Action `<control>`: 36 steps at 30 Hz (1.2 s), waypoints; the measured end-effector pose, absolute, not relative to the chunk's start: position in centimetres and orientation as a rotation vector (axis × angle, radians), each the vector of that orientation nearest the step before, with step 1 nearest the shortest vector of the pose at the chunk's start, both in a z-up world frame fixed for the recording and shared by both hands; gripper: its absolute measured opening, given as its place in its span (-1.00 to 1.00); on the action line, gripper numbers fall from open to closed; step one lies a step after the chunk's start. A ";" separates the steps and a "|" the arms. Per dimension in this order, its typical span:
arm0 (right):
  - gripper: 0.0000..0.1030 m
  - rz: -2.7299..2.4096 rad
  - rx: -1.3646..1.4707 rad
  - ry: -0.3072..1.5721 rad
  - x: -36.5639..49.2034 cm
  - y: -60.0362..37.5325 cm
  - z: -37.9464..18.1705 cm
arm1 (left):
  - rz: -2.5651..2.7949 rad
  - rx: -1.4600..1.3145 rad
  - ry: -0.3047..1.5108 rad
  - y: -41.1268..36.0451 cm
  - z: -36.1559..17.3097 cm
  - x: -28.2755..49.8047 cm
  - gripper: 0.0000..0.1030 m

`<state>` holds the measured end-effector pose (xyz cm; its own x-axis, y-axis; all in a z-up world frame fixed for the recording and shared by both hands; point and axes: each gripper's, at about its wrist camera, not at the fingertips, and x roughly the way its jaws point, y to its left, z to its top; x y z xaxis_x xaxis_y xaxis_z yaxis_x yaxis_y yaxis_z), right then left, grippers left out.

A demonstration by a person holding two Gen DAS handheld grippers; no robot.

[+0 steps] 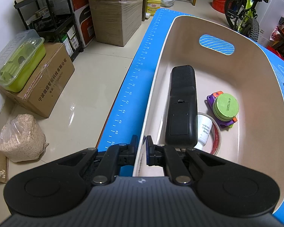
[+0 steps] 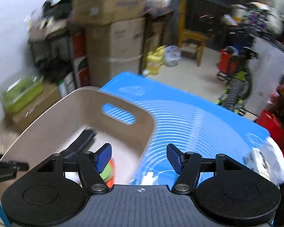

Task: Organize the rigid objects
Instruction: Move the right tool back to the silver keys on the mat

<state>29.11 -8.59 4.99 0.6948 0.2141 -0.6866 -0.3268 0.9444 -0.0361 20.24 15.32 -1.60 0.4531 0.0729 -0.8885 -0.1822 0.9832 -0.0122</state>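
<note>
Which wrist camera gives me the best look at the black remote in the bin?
The left wrist view. The black remote lies sharp and nearly whole along the beige bin's floor, back side up. The right wrist view is motion-blurred and shows only the remote's far end above the gripper's linkage.

Both wrist views look steeply down into the bin (image 1: 255,60).

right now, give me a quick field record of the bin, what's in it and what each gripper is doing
surface: blue mat
bin: beige bin on the mat, handle cutout in far wall
contents: black remote face down; green round disc atop purple piece; white bottle; tape roll
left gripper: shut on the bin's near-left wall
right gripper: open, nothing between the pads, above the bin's right edge
view quality: right wrist view blurred
</note>
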 end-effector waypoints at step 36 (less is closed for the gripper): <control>-0.69 0.197 -0.021 0.816 30.5 -15.6 -9.9 | 0.169 -0.096 1.092 15.0 -1.5 20.3 -0.79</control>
